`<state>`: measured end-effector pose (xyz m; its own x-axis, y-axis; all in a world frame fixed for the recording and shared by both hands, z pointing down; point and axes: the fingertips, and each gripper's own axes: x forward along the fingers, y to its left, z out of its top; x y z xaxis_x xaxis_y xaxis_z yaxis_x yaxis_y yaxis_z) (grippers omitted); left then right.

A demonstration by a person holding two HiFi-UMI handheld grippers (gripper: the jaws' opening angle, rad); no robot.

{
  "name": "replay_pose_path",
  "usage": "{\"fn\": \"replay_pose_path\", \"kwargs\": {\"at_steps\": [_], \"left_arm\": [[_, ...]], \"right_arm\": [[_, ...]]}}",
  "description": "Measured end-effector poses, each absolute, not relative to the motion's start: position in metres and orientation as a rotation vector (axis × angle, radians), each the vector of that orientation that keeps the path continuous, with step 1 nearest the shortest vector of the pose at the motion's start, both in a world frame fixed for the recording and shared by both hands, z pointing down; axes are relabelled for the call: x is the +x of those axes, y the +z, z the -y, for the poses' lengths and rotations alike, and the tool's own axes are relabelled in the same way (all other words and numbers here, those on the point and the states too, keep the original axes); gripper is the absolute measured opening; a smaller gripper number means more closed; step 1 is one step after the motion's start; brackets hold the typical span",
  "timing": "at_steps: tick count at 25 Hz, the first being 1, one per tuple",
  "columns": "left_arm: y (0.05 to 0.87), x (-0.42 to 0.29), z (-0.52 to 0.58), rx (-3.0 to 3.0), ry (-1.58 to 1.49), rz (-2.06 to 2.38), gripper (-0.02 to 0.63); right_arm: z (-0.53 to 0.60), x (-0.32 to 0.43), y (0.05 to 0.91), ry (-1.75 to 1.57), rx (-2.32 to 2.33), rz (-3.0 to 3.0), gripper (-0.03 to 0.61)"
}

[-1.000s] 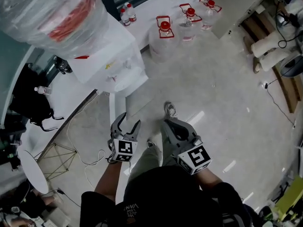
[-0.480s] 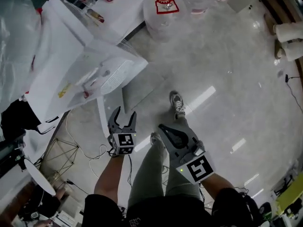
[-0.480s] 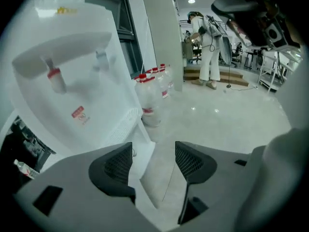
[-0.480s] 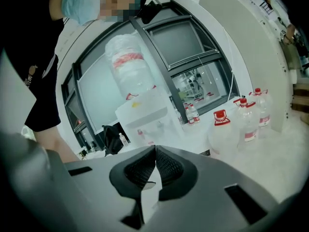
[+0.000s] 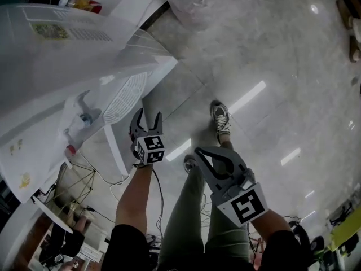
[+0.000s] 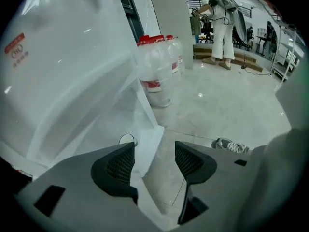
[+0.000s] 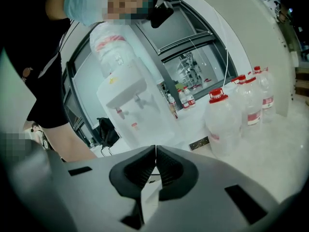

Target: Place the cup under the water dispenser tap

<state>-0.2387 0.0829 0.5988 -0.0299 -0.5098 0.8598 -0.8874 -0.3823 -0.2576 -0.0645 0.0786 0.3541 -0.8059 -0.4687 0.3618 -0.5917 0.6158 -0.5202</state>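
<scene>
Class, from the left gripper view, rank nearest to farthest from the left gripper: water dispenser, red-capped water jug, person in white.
1. Water dispenser, at left, beside the left gripper.
2. Red-capped water jug, on the floor beyond it.
3. Person in white, far back, upper right.

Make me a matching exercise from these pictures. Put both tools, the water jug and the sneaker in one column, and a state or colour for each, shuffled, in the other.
Column one:
1. left tool
2. right tool
3. water jug
4. sneaker

Column two:
A. jaws together, holding nothing
B. clear body with a red lid
C. jaws apart, nothing between them
D. grey with white laces

Pairs: 1-C, 2-A, 3-B, 4-D
</scene>
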Motion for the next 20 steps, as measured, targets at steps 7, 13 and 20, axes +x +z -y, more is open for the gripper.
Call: {"fn": "replay_pose_path", "kwargs": {"at_steps": [7, 13, 20], "left_arm": [[0.676, -0.265, -0.049, 1.795, 1.473, 1.471, 0.275], [0.728, -0.288, -0.015, 1.748, 1.553, 1.498, 0.275], [0.771, -0.316, 0.010, 1.704, 1.678, 1.476, 0.275]], "right_arm": [[-0.065, -0.065, 0.418, 1.021, 0.801, 2.610, 0.043], [-0.050, -0.055, 0.475, 1.044, 0.779, 2.592, 0.043], [-0.033, -0.053, 0.524, 1.045, 0.741, 2.581, 0.043]]}}
